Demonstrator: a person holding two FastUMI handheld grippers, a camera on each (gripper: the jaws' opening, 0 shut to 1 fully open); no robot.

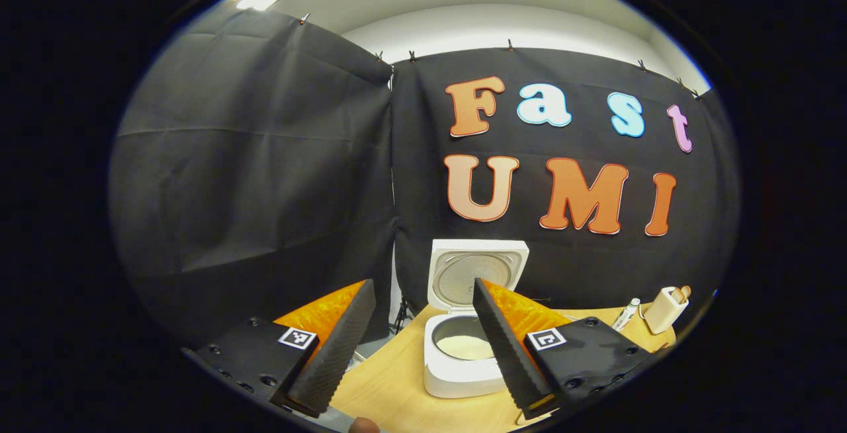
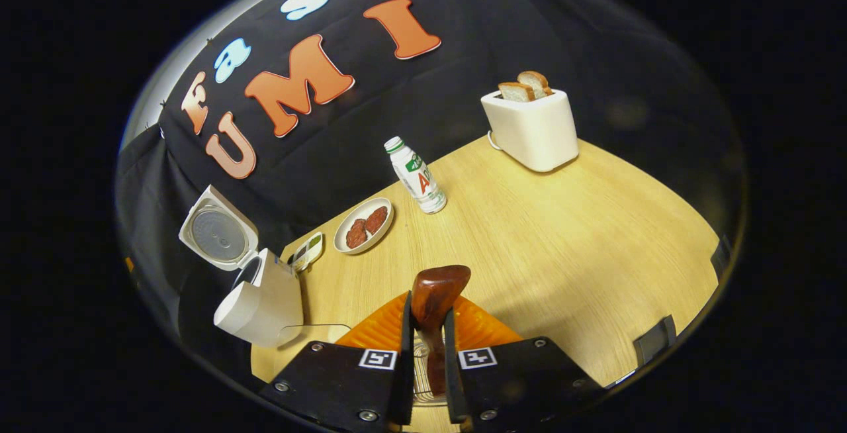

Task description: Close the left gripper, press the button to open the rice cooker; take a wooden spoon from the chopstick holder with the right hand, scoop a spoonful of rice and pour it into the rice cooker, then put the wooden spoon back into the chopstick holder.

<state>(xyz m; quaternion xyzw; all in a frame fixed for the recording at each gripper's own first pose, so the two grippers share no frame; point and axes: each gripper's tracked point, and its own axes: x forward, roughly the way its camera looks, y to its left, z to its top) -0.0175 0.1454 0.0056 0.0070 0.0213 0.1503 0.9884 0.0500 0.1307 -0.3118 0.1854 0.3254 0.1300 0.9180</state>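
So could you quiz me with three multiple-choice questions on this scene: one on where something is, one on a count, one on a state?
1. Where does the bottle stand?
A. between plate and toaster
B. inside the rice cooker
C. on the toaster

2. How many bread slices stick out of the toaster?
A. none
B. two
C. five

3. The rice cooker lid is:
A. shut
B. up
C. lying on the table

Answers: 1 A, it stands between the plate and toaster. 2 B, two tops show. 3 B, the lid stands upright, pot exposed.
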